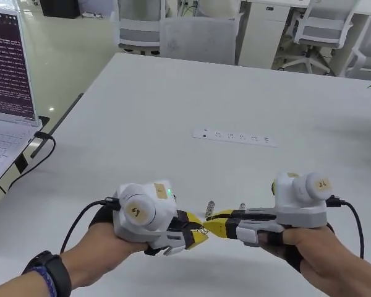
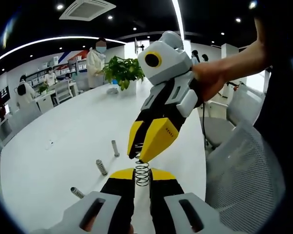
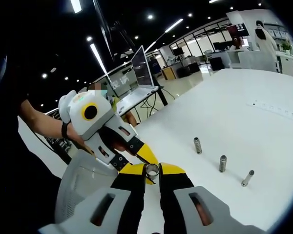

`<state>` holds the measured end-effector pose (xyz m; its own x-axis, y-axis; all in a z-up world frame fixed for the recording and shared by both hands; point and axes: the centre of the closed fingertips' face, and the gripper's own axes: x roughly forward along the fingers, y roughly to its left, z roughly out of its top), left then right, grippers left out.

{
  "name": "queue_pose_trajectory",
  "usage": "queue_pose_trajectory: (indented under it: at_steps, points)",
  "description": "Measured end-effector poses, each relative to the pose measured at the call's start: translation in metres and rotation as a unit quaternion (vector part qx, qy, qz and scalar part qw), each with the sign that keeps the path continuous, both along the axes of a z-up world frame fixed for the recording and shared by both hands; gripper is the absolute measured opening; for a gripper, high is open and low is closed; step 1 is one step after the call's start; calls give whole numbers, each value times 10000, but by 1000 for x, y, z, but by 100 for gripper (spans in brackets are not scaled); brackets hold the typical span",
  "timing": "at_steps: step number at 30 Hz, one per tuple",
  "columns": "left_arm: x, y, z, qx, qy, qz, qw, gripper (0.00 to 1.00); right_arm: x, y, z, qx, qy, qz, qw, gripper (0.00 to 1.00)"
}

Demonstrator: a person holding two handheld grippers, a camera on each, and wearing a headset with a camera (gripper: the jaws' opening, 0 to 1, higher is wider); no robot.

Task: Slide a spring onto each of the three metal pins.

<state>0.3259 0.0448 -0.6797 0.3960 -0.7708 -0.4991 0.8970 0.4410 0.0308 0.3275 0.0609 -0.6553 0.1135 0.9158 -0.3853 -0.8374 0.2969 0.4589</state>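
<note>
With the fingers (image 2: pixel 121 179) of the left gripper (image 2: pixel 142 170), pinches a spring (image 2: pixel 142 168) by one end. With the yellow tips of the right gripper (image 3: pixel 152 171), nips the same spring's other end, nose to nose with the left one, low over the white table (image 1: pixel 235 93). Holds the spring apart from the three pins (image 3: pixel 222 163), set in a row on the table just beyond.

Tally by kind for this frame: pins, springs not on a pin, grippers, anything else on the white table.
Metal pins: 3
Spring, off the pins, between the jaw tips: 1
Grippers, left gripper and right gripper: 2
Power strip: 1
Total: 7
</note>
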Motion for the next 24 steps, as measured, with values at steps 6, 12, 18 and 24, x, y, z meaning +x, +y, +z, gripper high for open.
queue_pose_trajectory:
  at_steps: [6,12,18,24]
  points:
    - [2,-1,0,-55,35,61,10000,3,0,1,2,-47,-64,48,10000,8]
    - [3,-3,-1,-70,58,73,9999,3,0,0,1,-132,-146,107,9997,8]
    - [1,-6,-1,-122,69,28,9999,2,-3,-3,2,-365,-326,384,9981,8]
    - [0,-10,3,-219,30,-19,9998,2,-5,-5,4,-669,-610,785,9928,10]
